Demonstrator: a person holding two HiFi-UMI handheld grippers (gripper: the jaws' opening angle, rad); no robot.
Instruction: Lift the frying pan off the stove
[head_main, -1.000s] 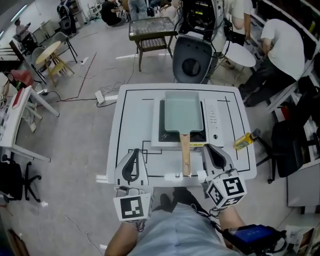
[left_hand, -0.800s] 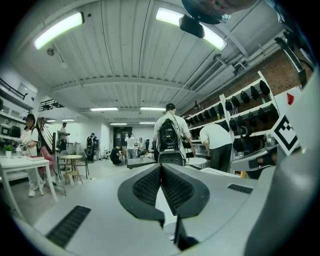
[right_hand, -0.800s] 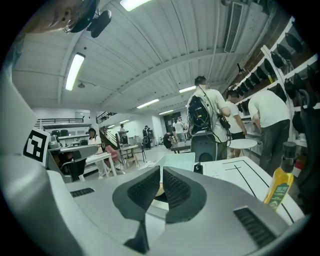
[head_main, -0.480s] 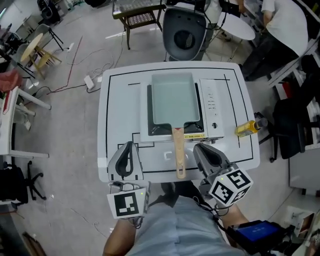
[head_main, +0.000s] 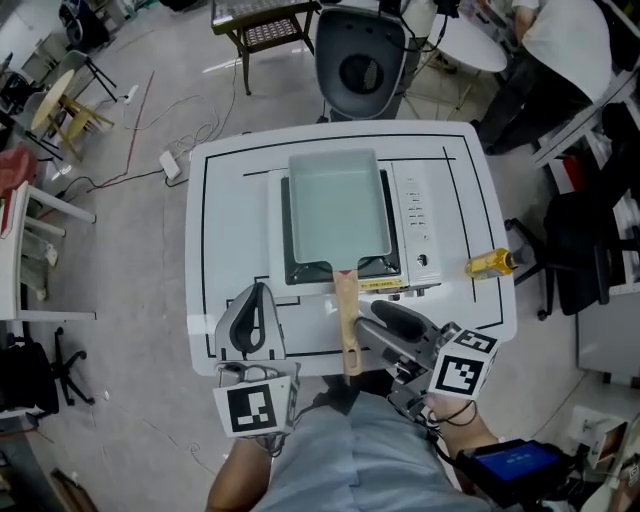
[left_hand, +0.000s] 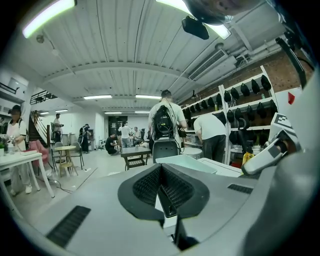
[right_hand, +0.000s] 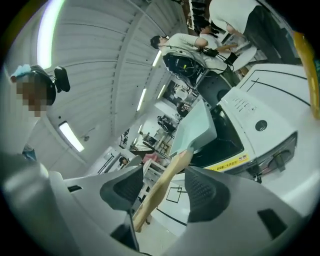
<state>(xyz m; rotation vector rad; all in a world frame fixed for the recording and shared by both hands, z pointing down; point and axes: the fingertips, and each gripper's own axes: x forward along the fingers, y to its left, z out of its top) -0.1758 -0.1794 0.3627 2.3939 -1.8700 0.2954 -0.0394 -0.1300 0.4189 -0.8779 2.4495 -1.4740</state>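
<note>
Wooden handle (head_main: 346, 318) of the pale green frying pan (head_main: 338, 205) is lying between the jaws of my right gripper (head_main: 372, 322), which are opening as I am watching. In the right gripper view the pads (right_hand: 204, 192) are standing clear on either side of the handle, not pressing it. The pan is sitting on the stove (head_main: 418, 230) on the white table (head_main: 200, 230), its long axis running straight away from me. The rectangular body is lying at the far end and the handle is pointing back toward me, reaching the table's near edge. My right gripper is angling in across the handle from the right. My left gripper (head_main: 256, 300) is hanging just left of the handle, apart from it, its jaws pressed together on nothing. A yellow bottle (head_main: 490, 263) is lying near the table's right edge.
</note>
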